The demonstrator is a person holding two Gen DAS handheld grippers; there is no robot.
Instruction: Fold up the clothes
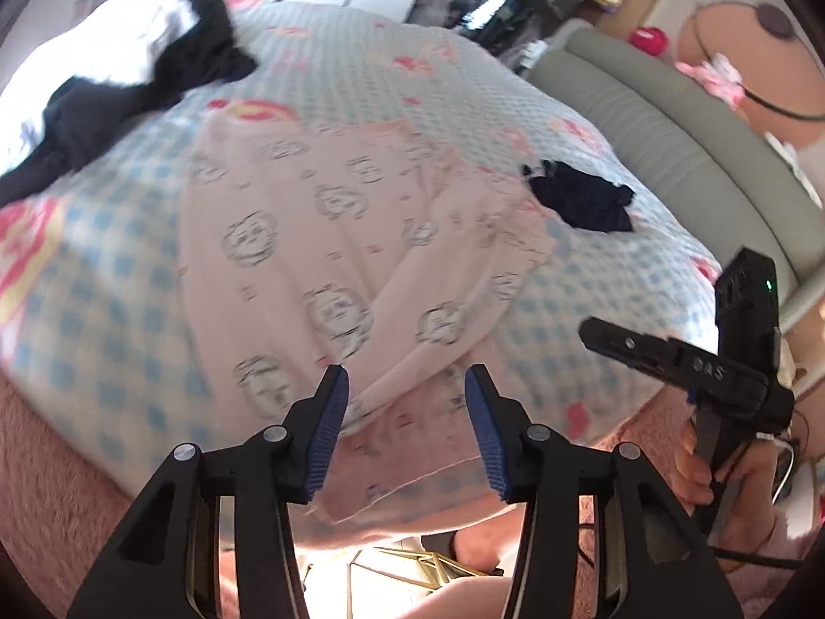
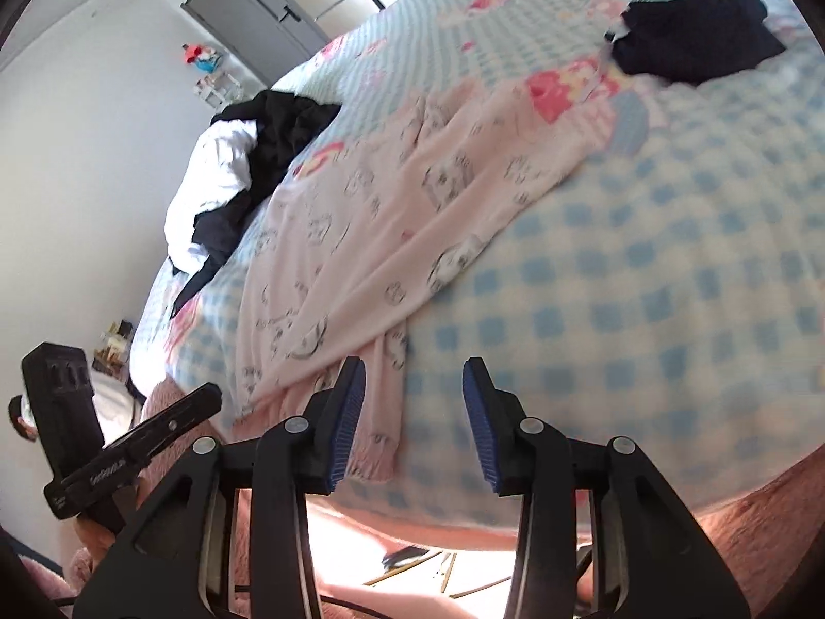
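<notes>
Now, starting at my far left, a heap of black and white clothes [image 1: 108,77] sits piled at the far edge of the bed, well apart from anything I am about to touch. Next comes the pink pyjama garment [image 1: 330,237], printed with little faces and spread out on the blue-checked blanket [image 1: 103,320], its near hem hanging toward me at the bed's edge. My left gripper [image 1: 407,402] hovers just over that near hem with its jaws spread apart and nothing between them; the blue pads [image 1: 330,428] are clear of the cloth, though I cannot tell how far above it they are.

The garment's long axis runs away from me, from the near hem up toward the far side of the bed. From my right wrist view it lies up and to the left of my right gripper [image 2: 412,407], whose jaws are likewise spread and empty; its left pad sits beside a narrow pink strip [image 2: 384,412] that trails down to the edge, while the rest of the opening faces bare blanket. So the left hand is squarely over the hem and the right hand is off to the garment's right side. I judge that the right must shift leftward before both can pinch the hem.

Farther right, a small dark folded piece [image 1: 582,201] rests beside the garment's far corner.
</notes>
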